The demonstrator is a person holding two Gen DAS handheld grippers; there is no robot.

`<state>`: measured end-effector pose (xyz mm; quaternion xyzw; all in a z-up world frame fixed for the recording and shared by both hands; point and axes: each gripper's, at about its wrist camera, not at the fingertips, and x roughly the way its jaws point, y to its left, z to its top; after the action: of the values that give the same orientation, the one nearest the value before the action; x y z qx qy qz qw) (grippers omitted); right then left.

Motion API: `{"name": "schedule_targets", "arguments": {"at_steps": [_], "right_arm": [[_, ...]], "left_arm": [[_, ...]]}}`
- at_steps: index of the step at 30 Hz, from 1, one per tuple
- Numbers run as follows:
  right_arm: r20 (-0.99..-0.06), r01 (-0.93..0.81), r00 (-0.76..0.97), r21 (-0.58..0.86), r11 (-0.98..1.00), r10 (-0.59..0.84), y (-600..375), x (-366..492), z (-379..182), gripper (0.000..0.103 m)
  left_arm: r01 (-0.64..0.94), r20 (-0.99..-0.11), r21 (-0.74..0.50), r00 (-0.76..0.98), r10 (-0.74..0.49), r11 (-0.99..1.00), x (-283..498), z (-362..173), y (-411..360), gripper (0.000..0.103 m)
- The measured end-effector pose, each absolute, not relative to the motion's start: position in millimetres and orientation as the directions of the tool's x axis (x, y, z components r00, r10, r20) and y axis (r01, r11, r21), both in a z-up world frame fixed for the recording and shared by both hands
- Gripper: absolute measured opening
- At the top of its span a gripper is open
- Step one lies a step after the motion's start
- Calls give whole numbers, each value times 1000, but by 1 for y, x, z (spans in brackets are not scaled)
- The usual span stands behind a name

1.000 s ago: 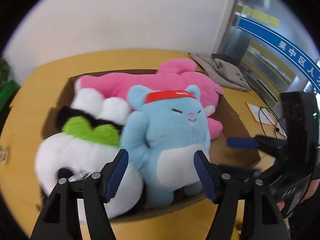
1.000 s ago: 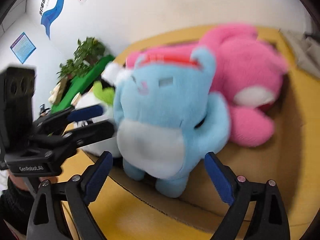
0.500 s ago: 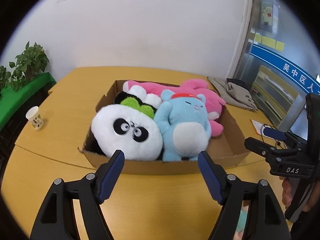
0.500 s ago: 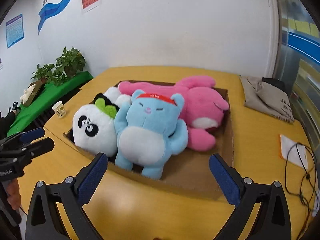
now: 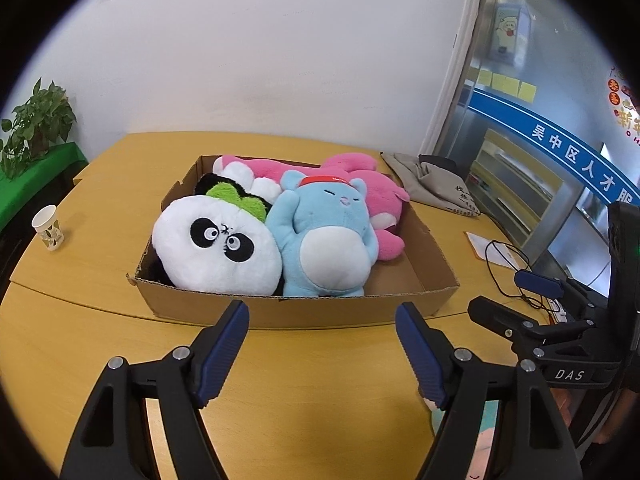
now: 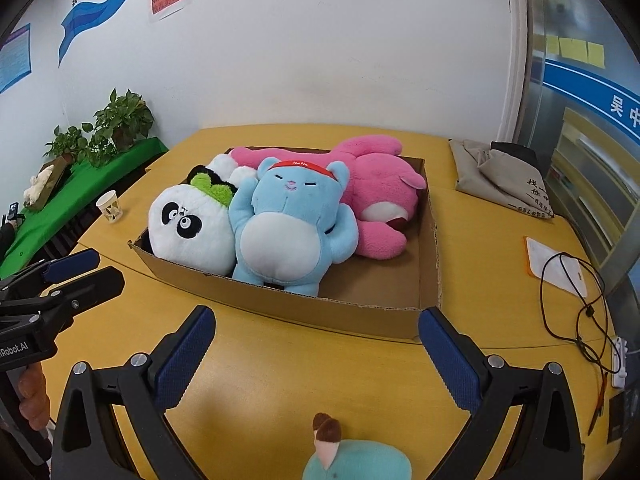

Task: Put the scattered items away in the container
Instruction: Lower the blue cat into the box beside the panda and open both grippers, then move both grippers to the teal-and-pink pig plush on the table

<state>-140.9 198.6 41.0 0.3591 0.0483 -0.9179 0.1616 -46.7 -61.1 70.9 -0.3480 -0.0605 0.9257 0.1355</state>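
Observation:
A cardboard box (image 5: 320,312) (image 6: 312,304) sits on the yellow table and holds a panda plush (image 5: 216,248) (image 6: 188,228), a blue plush with a red headband (image 5: 324,236) (image 6: 292,232) and a pink plush (image 5: 372,188) (image 6: 376,188). My left gripper (image 5: 322,312) is open and empty in front of the box. My right gripper (image 6: 316,320) is open and empty, also in front of the box. A teal plush (image 6: 352,462) lies on the table just below the right gripper; a part of it also shows in the left wrist view (image 5: 480,444).
A paper cup (image 5: 48,228) (image 6: 109,207) stands left of the box. A grey cloth bag (image 5: 436,184) (image 6: 504,176) lies at the back right. A paper (image 6: 554,268) and black cable (image 6: 580,304) lie at the right. Plants (image 6: 116,120) stand on a green shelf at left.
Both grippers have pulled back and up from the box, leaving the blue plush in it. The teal plush has come into view below the right gripper.

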Motion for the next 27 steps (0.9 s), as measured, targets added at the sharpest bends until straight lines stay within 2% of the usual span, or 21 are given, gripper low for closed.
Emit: {"name": "schedule_targets", "arguments": {"at_steps": [7, 18, 23, 27], "right_arm": [[-670, 342, -692, 22, -940, -268, 199, -128, 43, 103], [-671, 314, -695, 39, -949, -258, 237, -89, 31, 103], [-736, 244, -627, 123, -962, -253, 283, -61, -4, 103], [-790, 210, -517, 257, -943, -331, 302, -36, -47, 103]], "left_arm": [[-218, -630, -238, -707, 321, -946, -37, 73, -54, 76], [-270, -666, -208, -665, 338, -940, -20, 56, -28, 76], [-290, -721, -255, -579, 381, -922, -25, 35, -11, 76], [-306, -742, -310, -514, 430, -900, -29, 20, 3, 76]]}}
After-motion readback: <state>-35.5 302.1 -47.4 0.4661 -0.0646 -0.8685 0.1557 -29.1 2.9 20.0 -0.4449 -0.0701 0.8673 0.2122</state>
